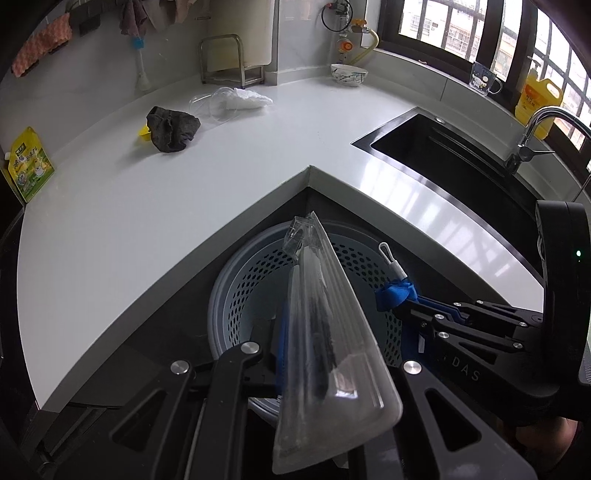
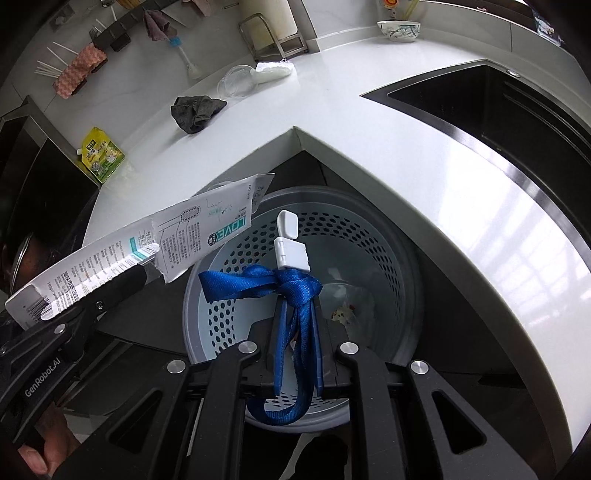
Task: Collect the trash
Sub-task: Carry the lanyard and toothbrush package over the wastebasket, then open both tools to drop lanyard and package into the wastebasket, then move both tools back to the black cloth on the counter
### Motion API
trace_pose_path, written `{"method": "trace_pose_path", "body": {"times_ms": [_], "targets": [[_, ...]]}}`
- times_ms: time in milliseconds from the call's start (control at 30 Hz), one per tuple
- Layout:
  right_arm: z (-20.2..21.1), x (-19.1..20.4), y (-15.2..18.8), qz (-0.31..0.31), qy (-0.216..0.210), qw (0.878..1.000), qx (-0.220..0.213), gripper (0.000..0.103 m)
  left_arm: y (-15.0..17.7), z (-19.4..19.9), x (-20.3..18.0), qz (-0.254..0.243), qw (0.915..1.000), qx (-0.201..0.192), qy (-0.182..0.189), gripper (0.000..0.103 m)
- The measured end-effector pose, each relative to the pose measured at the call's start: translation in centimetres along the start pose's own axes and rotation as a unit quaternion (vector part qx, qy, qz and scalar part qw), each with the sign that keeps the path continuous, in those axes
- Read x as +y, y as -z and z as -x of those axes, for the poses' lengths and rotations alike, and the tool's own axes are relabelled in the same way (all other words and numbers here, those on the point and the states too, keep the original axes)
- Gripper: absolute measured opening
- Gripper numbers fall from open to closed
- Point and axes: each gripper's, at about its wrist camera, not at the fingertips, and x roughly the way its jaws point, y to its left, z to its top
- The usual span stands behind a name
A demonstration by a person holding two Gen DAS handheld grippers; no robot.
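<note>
Both grippers clamped over round perforated grey plastic bin (image 2: 373, 236) below countertop's (image 1: 184, 206) inner corner: left gripper (image 1: 314, 332) pinches clear plastic toothbrush blister pack (image 1: 328, 354), right gripper (image 2: 299, 328) pinches knotted blue fabric lanyard (image 2: 295, 291).

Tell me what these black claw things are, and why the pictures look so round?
A person holds two tools, each with a bulging-lens camera, so pictures curve. The left hand-held gripper pinches a toothbrush package. The right hand-held gripper pinches a blue strap with a white clip. Both hang over a bin tucked under the counter. On the counter lie a dark rag, a clear lid, a white bag, a yellow pouch and a bowl.
</note>
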Motion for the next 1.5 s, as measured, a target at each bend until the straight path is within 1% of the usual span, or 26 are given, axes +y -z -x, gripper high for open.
{"method": "trace_pose_path", "body": {"times_ms": [233, 400, 433, 500, 533, 567, 600, 633, 667, 700, 767, 867, 1100, 1167, 1200, 1333, 1400, 1500], "targets": [[-1.8, -0.9, -0.5, -0.017, -0.002, 1.0, 0.02, 0.012, 0.6, -3.1, 0.9, 0.013, 0.999, 0.042, 0.002, 0.01], [-2.7, -1.1, -0.6, -0.02, 0.0, 0.999, 0.027, 0.012, 0.9, -4.4, 1.0, 0.01, 0.9984, 0.055, 0.0, 0.01], [-2.9, -1.1, -0.7, -0.02, 0.001, 0.999, 0.028, 0.014, 0.9, -4.5, 0.9, 0.009, 0.9984, 0.056, -0.002, 0.01], [-3.0, -1.0, -0.7, -0.019, 0.004, 0.999, 0.029, 0.02, 1.0, -4.7, 0.9, 0.008, 0.9982, 0.059, -0.003, 0.012], [-3.0, -1.0, -0.7, -0.019, 0.006, 0.999, 0.029, 0.03, 1.0, -4.8, 1.0, 0.008, 0.9981, 0.061, -0.004, 0.013], [-3.0, -1.0, -0.8, -0.02, 0.007, 0.999, 0.027, 0.042, 0.9, -5.0, 0.9, 0.008, 0.9979, 0.064, -0.005, 0.019], [-2.9, -1.0, -0.7, -0.021, 0.009, 0.999, 0.026, 0.046, 1.0, -5.0, 0.9, 0.009, 0.9977, 0.066, -0.01, 0.031], [-2.9, -1.0, -0.7, -0.021, 0.01, 0.999, 0.025, 0.048, 1.1, -5.0, 1.0, 0.01, 0.9977, 0.065, -0.014, 0.037], [-2.9, -1.0, -0.7, -0.019, 0.011, 0.999, 0.026, 0.048, 1.2, -5.0, 1.2, 0.013, 0.9977, 0.063, -0.018, 0.052], [-2.9, -1.0, -0.6, -0.018, 0.013, 0.999, 0.028, 0.048, 1.2, -4.7, 1.4, 0.016, 0.9979, 0.059, -0.023, 0.062], [-2.9, -1.2, -0.3, -0.017, 0.015, 0.999, 0.03, 0.048, 1.3, -4.4, 1.8, 0.021, 0.998, 0.053, -0.028, 0.065], [-2.7, -1.4, 0.1, -0.022, 0.017, 0.999, 0.032, 0.048, 1.4, -4.1, 2.2, 0.026, 0.9975, 0.054, -0.038, 0.066], [-1.8, -1.5, 0.6, -0.023, 0.017, 0.999, 0.031, 0.049, 1.6, -3.2, 2.9, 0.035, 0.9966, 0.058, -0.047, 0.072], [-1.4, -1.4, 0.6, -0.024, 0.017, 0.999, 0.029, 0.052, 1.4, -2.8, 2.9, 0.036, 0.9967, 0.055, -0.048, 0.076], [-1.1, -1.3, 0.6, -0.025, 0.017, 0.999, 0.027, 0.053, 1.2, -2.5, 2.9, 0.036, 0.9968, 0.052, -0.049, 0.079], [-0.1, -1.0, 0.4, -0.02, 0.015, 0.999, 0.02, 0.056, 0.3, -1.1, 3.1, 0.036, 0.9972, 0.034, -0.057, 0.084], [0.4, -0.7, 0.1, -0.014, 0.014, 1.0, 0.016, 0.057, -0.2, -0.4, 3.2, 0.039, 0.997, 0.024, -0.062, 0.088], [1.2, -0.3, -0.4, -0.006, 0.014, 1.0, 0.006, 0.06, -1.0, 0.7, 3.9, 0.046, 0.9966, 0.009, -0.069, 0.091]]}}
